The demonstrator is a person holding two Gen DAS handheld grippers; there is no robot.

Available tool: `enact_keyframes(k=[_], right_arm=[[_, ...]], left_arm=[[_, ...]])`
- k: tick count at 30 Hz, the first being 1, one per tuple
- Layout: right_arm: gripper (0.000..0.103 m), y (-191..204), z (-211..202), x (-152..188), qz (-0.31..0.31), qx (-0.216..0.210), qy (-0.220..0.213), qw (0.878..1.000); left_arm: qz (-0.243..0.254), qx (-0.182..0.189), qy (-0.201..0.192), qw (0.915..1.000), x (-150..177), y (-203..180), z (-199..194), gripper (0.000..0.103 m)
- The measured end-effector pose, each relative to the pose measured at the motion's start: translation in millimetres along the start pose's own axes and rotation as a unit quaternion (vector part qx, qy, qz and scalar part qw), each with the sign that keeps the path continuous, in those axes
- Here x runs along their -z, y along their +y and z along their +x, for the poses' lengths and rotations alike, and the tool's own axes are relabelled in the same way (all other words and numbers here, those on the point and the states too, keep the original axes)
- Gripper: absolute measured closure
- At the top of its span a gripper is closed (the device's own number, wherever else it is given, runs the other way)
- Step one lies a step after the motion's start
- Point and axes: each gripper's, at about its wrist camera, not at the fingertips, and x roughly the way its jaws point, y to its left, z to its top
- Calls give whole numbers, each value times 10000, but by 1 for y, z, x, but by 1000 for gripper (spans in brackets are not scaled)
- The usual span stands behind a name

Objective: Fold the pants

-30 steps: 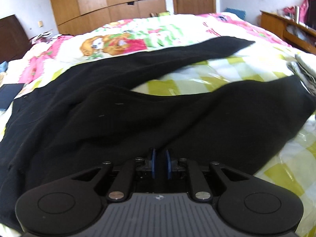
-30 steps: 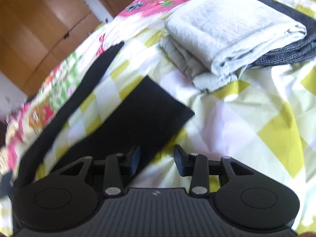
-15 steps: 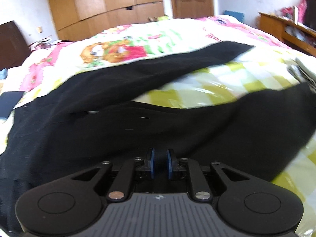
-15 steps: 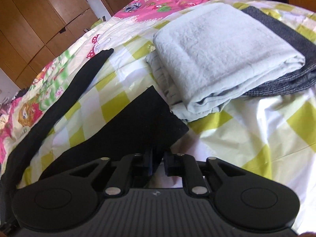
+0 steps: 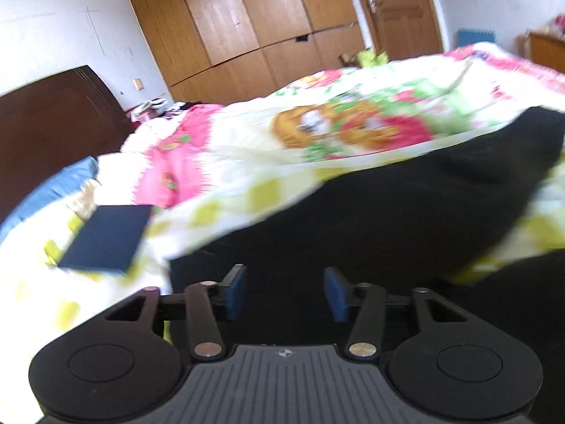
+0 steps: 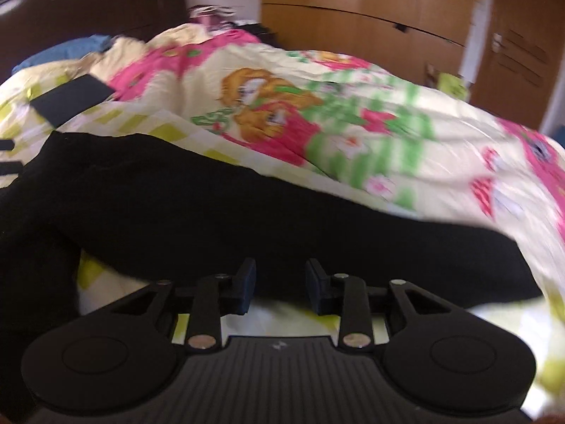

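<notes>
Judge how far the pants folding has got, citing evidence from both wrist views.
Done: the black pants lie on the bedspread, one leg apparently brought over the other. In hand: nothing; the left gripper and right gripper are both open above the fabric. Left: folding the length into a compact bundle.

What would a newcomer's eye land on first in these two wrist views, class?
First, the black pants sprawled across the near part of the bed. Behind them lies the bright quilt with its cartoon girl print in pink, orange and green. Nearest the camera, the left gripper and the right gripper both stand open, holding nothing.
</notes>
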Motion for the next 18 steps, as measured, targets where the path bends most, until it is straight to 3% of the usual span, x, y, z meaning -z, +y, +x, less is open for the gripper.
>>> enact_keyframes(k=[6,11,14,18], right_arm=[[49,44,91,-80,-1073,-511,419,9920],[48,62,146,-94,-1470,-516,901,9837],[39,67,170,-90,-1711,-349,1167,9777],[41,53,181,-91,-1199,-446,1194,9846]], left_arm=[[108,63,547,9984,-21,73,69,38],[-62,311,1168,9926,-25,100,123,37],[-165,494,1468,9878,-18,109,142,36],[-179,752,1803,9806,-3,109,158,36]])
